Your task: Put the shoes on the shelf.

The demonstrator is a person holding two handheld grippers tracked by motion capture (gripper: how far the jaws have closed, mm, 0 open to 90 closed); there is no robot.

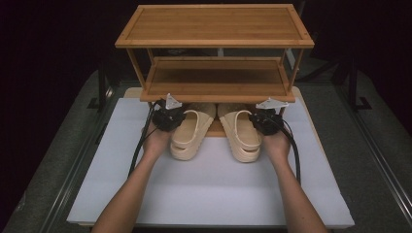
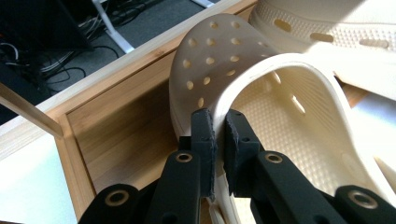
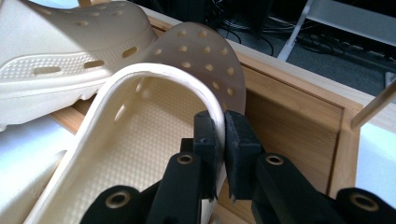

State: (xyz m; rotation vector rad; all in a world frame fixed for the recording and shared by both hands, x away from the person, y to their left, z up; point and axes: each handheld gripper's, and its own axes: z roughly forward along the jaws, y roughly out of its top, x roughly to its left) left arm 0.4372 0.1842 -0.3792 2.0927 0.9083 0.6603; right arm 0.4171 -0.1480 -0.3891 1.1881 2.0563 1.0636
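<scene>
Two cream perforated clogs lie side by side, toes tucked under the wooden shoe rack [image 1: 214, 29] and heels on the white board. My left gripper [image 1: 167, 117] is shut on the outer rim of the left clog [image 1: 190, 133]; its own view has the jaws pinching that clog's rim [image 2: 243, 74] at the left gripper [image 2: 219, 140]. Out at the other side, my right gripper [image 1: 266, 120] is shut on the outer rim of the right clog [image 1: 241, 133]. Seen from the right gripper [image 3: 219, 140], the thin rim of the right clog [image 3: 154, 74] sits between the pads.
The rack's low bottom shelf [image 2: 126, 135] has a raised wooden lip [image 3: 299, 88] just beside each clog's toe. A middle shelf [image 1: 216, 77] hangs close above the toes. The white board [image 1: 214, 189] stretches toward the person. Dark floor and cables lie beyond.
</scene>
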